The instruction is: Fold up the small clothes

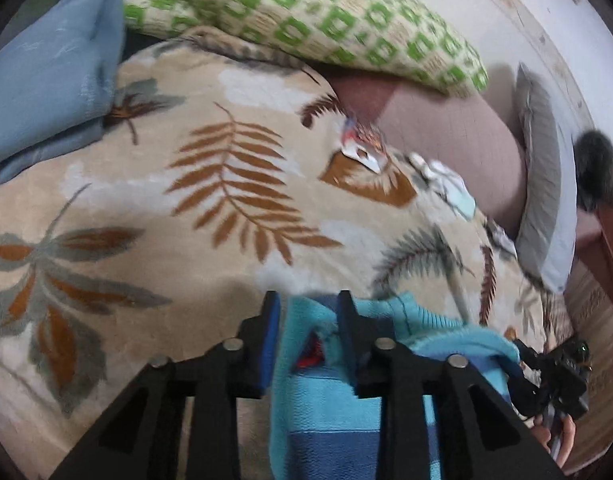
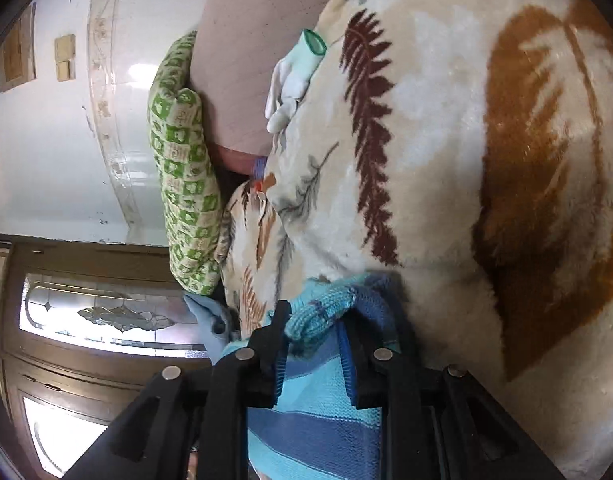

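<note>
Sweater (image 1: pixel 338 400) lies on the near blanket (image 1: pixel 186 208), between both tools: left tool (image 1: pixel 308 312) slightly parted around it, right tool (image 2: pixel 316 316) pinching its knit edge. Carry both edges level, avoiding bunching.

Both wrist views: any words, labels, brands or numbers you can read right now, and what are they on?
No readable text in either view.
Green pillow: the squares carry small marks that may be characters, too small and blurred to read.
Wooden panel at the right edge: faint marks that may be letters, blurred.
Crumpled wrapper on the blanket: printed colours only, nothing legible.
Striped sweater: no label visible.
</note>
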`<move>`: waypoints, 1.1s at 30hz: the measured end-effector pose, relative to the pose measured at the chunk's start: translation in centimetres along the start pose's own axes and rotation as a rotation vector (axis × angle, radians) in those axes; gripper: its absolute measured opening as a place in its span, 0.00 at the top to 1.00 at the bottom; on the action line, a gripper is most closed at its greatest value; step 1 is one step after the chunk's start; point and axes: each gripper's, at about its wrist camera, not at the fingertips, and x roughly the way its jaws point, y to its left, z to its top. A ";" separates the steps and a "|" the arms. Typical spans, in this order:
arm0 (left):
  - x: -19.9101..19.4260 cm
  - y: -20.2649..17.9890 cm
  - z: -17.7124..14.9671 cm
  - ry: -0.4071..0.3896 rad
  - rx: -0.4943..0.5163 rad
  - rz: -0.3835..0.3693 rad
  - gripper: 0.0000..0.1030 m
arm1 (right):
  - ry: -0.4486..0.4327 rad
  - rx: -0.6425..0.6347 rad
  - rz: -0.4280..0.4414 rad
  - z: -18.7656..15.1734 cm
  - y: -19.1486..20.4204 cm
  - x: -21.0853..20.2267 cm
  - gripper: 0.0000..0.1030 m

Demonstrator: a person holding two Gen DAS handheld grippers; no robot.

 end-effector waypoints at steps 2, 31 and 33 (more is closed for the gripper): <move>-0.7 0.3 0.1 -0.005 -0.007 0.042 0.70 | -0.001 -0.046 -0.004 -0.2 1.1 -0.7 0.69; -4.1 -3.9 -7.7 0.026 0.207 0.013 0.71 | 0.093 -0.772 -0.425 -13.8 9.5 1.7 0.64; -5.5 -3.1 -7.3 -0.014 0.174 0.032 0.71 | 0.067 -0.818 -0.392 -14.8 10.6 0.9 0.62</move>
